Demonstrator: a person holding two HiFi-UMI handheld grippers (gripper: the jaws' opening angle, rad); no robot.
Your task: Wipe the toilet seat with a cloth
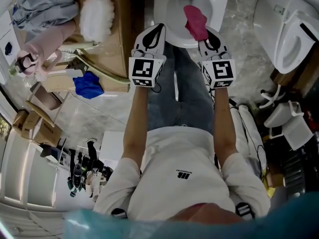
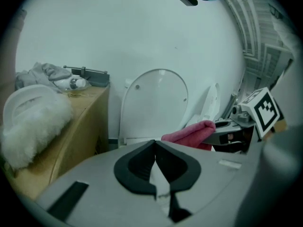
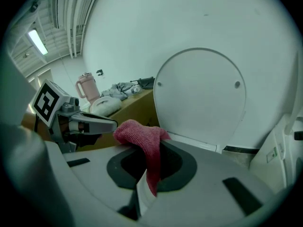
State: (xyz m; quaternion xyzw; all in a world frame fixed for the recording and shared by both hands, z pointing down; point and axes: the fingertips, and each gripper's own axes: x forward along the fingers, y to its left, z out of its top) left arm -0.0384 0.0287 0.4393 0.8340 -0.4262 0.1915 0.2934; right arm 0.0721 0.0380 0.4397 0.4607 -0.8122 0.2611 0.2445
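The white toilet (image 1: 172,31) is at the top centre of the head view, with its lid (image 2: 156,103) raised against the wall. A red cloth (image 1: 195,21) hangs over the bowl's right side, and my right gripper (image 1: 212,38) is shut on it. The cloth (image 3: 144,143) bunches up and drapes down between the right gripper's (image 3: 150,162) jaws. My left gripper (image 1: 153,34) hovers beside the bowl's left rim; its jaws (image 2: 155,150) are shut and hold nothing. From the left gripper view, the cloth (image 2: 189,134) shows at the right, in the other gripper.
A wooden cabinet (image 1: 117,39) stands left of the toilet, carrying a fluffy white duster (image 1: 97,16) and a pink bottle (image 1: 37,54). A blue cloth (image 1: 88,83) lies by its corner. A second toilet (image 1: 289,29) and white fixtures (image 1: 286,123) crowd the right.
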